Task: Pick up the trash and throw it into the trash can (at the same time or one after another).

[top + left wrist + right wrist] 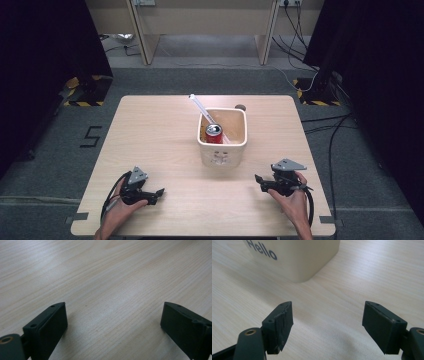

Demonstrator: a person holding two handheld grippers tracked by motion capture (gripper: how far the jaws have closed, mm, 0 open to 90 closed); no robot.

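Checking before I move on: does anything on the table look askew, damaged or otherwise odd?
Two things. A long white stick leans slantwise out of the cream bin, jutting past its far-left rim beside the upright red can. And in the right gripper view, the right hand-held gripper has a frayed, torn left pad. No spills.

Left gripper [113, 320]: two black jaws rise from the bottom edge, set wide apart, nothing between them. Left-hand jaw shows two small holes along its top face (a brass-ringed fitting sits at its base, bottom-left corner). Beneath and beyond: table [107, 277], pale wood, grain running diagonally. Soft shadows lie beside each jaw on the wood.
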